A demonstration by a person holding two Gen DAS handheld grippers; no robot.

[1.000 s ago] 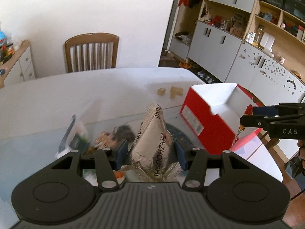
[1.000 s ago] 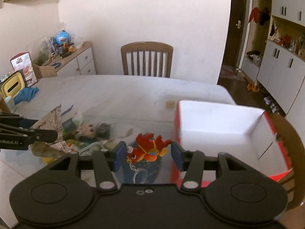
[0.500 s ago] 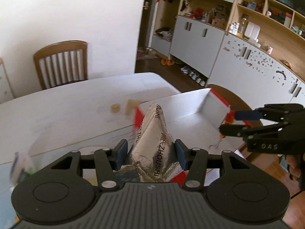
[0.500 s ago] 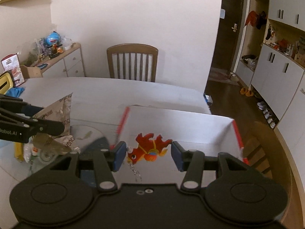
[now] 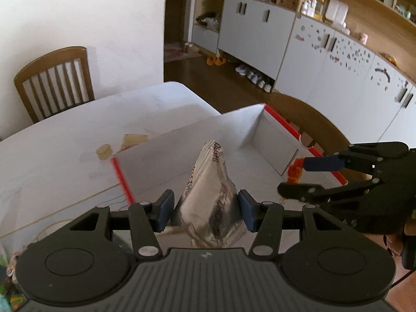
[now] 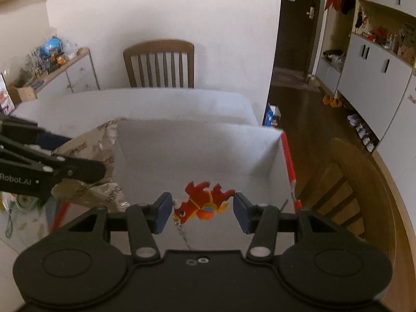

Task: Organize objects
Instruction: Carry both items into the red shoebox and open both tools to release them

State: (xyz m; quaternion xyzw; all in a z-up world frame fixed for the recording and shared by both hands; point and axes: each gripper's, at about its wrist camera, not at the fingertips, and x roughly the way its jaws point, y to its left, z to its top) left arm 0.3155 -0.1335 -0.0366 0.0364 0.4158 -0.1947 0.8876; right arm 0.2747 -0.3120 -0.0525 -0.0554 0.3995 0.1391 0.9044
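We hold a light, crinkly silver foil snack bag [image 5: 208, 197] clenched in the left tool [image 5: 205, 212] by its crushable middle, and a small, rigid red fish keychain [image 6: 201, 204] pinched in the right tool [image 6: 202, 213], both over the white red-edged cardboard box [image 5: 270, 140].

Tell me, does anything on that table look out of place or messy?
Two small tan scraps lie loose on the white table just outside the red-edged box. The silver snack bag in the left gripper is crumpled. Nothing looks spilled or broken.
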